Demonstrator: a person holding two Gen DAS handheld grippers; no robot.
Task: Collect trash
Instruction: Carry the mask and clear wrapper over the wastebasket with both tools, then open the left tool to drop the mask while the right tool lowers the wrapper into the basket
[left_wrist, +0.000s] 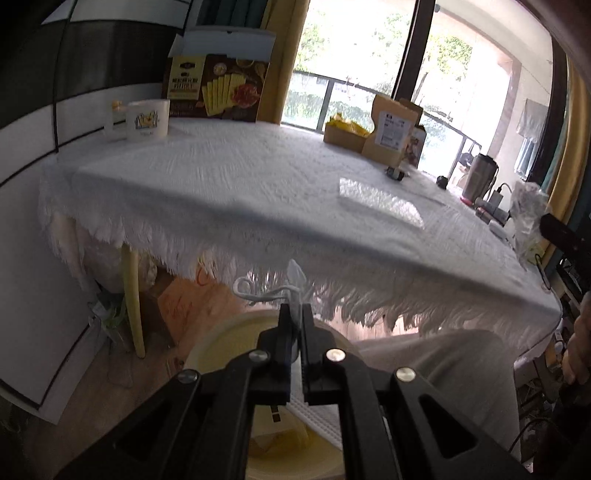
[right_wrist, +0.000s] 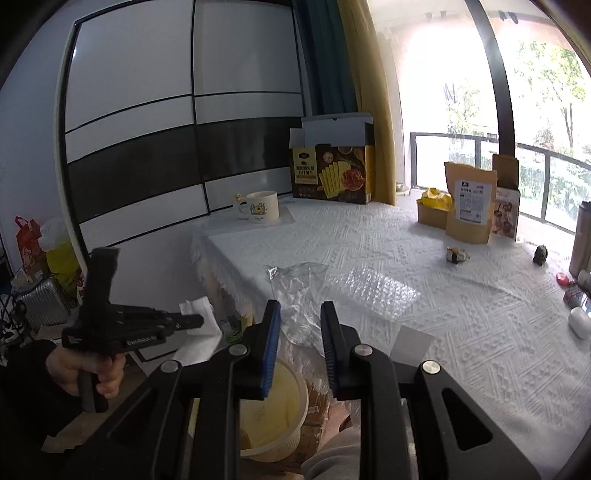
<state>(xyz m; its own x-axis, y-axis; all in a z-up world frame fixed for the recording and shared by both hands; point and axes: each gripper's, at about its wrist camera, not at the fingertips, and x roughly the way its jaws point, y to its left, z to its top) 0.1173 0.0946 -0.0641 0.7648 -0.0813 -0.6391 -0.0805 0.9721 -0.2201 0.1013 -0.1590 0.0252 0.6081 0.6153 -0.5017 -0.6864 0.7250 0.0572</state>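
A wide table (right_wrist: 424, 280) under a white textured cloth fills the right and far part of the scene, with a fringed edge hanging over its near side. On its far side stand an open cracker box (right_wrist: 332, 173) and a white mug (right_wrist: 260, 210), and further right a brown paper pouch (right_wrist: 469, 203). Nearer, a clear blister tray (right_wrist: 376, 291) lies flat on the cloth, with two small dark scraps well beyond it. Below the table's near edge, on the floor side, sits a pale yellow bin (right_wrist: 273, 417), open at the top, already holding some yellowish waste. The right gripper (right_wrist: 299, 325) has its fingers narrowly parted around a crumpled clear plastic bag (right_wrist: 295, 291), which bulges up above the tips; it appears pinched there, hanging above the bin's far rim. The left gripper (left_wrist: 295, 325) is clamped almost fully together on a white face mask (left_wrist: 291, 284), its ear loop curling out to the left, directly over the bin. The step in hand looks like the drop: both pieces of trash are carried over the bin. Next, each gripper needs to be well inside the rim line before its fingers spread, since light plastic and fabric may cling to the pads or drift aside.
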